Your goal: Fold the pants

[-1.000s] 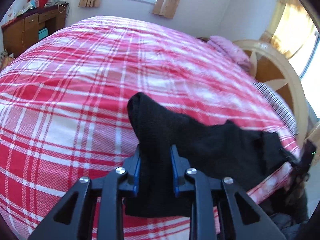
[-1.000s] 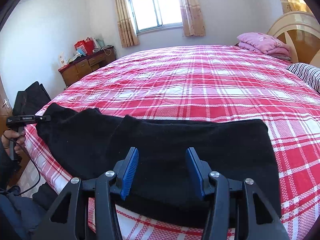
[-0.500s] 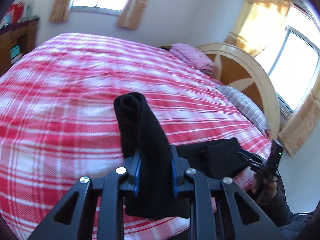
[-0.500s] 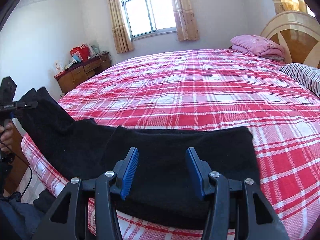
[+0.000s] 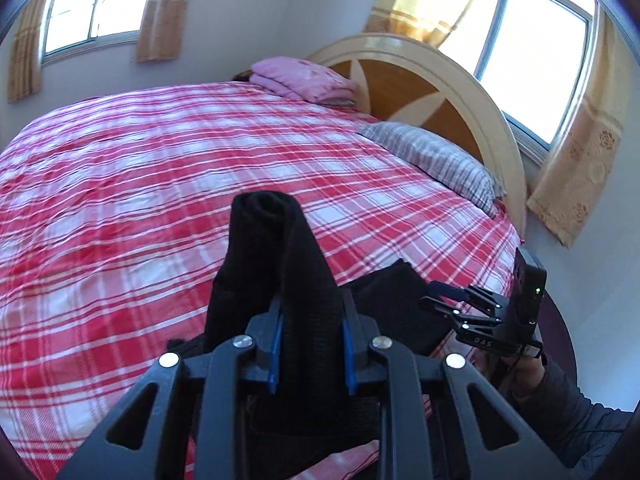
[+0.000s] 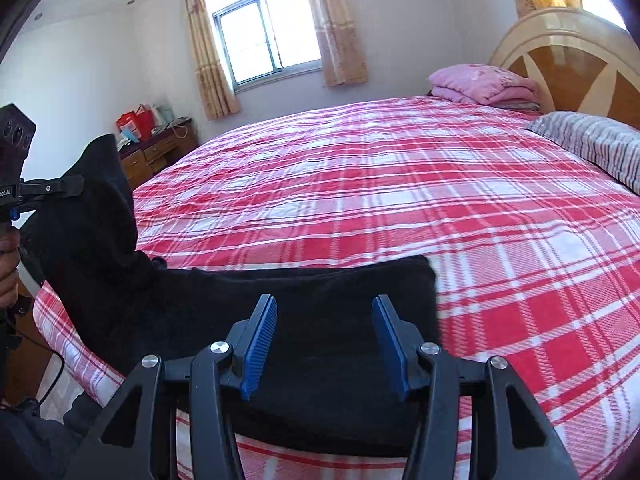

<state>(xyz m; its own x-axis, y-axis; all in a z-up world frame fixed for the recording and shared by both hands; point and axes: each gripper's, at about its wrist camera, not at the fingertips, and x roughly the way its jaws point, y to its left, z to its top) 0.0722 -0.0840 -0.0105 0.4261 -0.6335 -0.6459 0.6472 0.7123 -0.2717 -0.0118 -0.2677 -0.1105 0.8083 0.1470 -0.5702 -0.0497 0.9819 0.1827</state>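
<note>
The left tongs [image 5: 310,346], clamped on the pants [image 6: 320,320], have lifted one end; carry it across, over the right tongs [image 6: 324,346], which sit apart.

Black left tool [image 5: 311,344], blue ribbed pads [image 6: 260,346], silver screws [image 6: 221,347], dark grey sleeve [image 5: 576,412]

We cannot see the pants [image 5: 276,264] below the left gripper [image 5: 310,344], whose arms hide them. The dresser [image 6: 160,152] clutter is too small for us to identify.
</note>
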